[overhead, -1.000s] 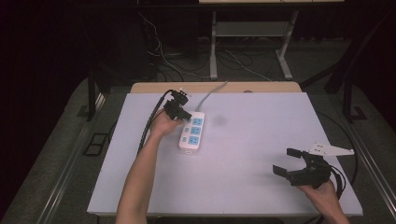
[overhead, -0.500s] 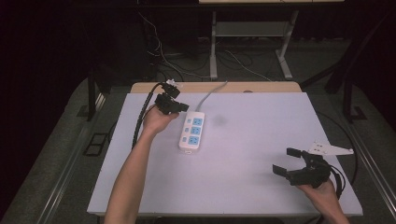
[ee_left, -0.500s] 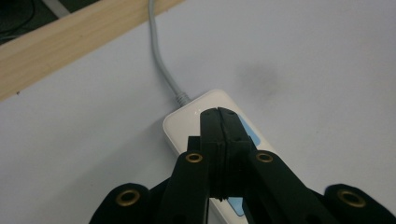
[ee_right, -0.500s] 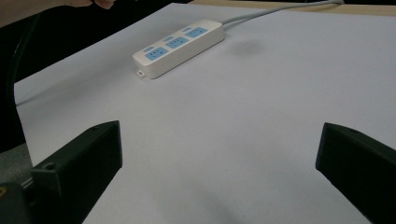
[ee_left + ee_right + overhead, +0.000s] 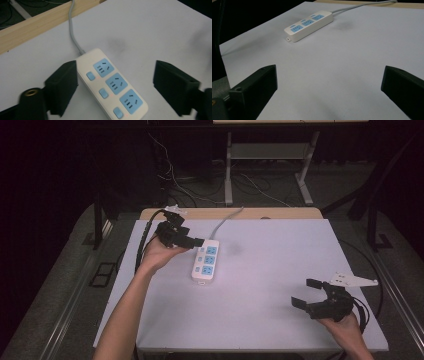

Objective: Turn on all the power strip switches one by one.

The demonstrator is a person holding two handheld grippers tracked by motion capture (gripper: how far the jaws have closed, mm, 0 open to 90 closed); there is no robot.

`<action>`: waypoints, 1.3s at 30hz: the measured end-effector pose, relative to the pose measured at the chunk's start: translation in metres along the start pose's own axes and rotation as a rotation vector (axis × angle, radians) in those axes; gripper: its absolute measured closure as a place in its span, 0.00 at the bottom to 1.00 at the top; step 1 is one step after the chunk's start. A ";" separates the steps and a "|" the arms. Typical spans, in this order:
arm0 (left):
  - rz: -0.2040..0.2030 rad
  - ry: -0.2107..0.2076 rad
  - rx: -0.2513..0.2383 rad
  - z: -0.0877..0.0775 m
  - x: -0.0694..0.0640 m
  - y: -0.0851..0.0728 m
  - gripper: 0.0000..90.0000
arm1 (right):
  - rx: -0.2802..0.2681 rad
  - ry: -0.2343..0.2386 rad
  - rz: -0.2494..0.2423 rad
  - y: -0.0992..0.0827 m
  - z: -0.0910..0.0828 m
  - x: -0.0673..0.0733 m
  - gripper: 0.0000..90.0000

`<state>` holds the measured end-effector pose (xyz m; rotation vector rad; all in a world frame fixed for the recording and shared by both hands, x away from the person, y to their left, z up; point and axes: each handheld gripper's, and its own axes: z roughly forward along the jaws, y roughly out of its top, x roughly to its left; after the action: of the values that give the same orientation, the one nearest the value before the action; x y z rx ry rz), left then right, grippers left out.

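Observation:
A white power strip (image 5: pixel 206 261) with three blue sockets and blue switches lies flat on the white table (image 5: pixel 270 270), its grey cord (image 5: pixel 228 220) running off the back edge. My left gripper (image 5: pixel 196 241) hovers just left of the strip's far end. Its jaws have just been opening and now stand wide, holding nothing. In the left gripper view the power strip (image 5: pixel 112 85) lies on the table below and between the spread jaws of that gripper (image 5: pixel 117 87). My right gripper (image 5: pixel 306 292) rests open near the front right corner, empty, looking across at the power strip (image 5: pixel 308 25).
A wooden strip (image 5: pixel 280 213) edges the table's back. Behind it a metal stand (image 5: pixel 270 150) and loose cables (image 5: pixel 260 185) sit on the dark floor. The left gripper's black cable (image 5: pixel 142 245) hangs over the table's left side.
My left gripper has lifted off the strip's far end, drifted left, and its jaws have spread apart. The strip stays where it was. My right gripper has not moved.

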<state>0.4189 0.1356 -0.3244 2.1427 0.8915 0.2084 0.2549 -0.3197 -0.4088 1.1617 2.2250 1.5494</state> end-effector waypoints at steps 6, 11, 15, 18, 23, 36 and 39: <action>-0.012 0.019 -0.028 -0.012 -0.013 -0.017 0.00 | -0.010 0.000 0.001 0.000 -0.002 0.000 0.01; -0.026 0.013 -0.087 -0.027 -0.023 -0.036 0.00 | -0.007 0.000 0.001 0.000 -0.001 0.000 0.01; -0.041 0.015 -0.116 -0.037 -0.028 -0.052 0.00 | -0.002 0.000 0.000 0.000 0.000 0.001 0.01; -0.050 0.020 -0.135 -0.043 -0.031 -0.064 0.00 | 0.000 0.002 -0.002 0.000 0.001 0.001 0.01; -0.044 0.042 -0.166 -0.048 -0.041 -0.086 0.00 | 0.004 0.005 -0.005 0.000 0.003 0.003 0.01; -0.016 0.048 -0.280 -0.040 -0.079 -0.145 0.00 | 0.034 0.026 0.000 0.000 0.008 0.010 0.01; -0.003 0.045 -0.288 -0.039 -0.083 -0.151 0.00 | 0.044 0.031 -0.003 0.000 0.010 0.011 0.01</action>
<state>0.2610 0.1709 -0.3965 1.8755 0.8359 0.3626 0.2528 -0.3051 -0.4098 1.1541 2.2900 1.5352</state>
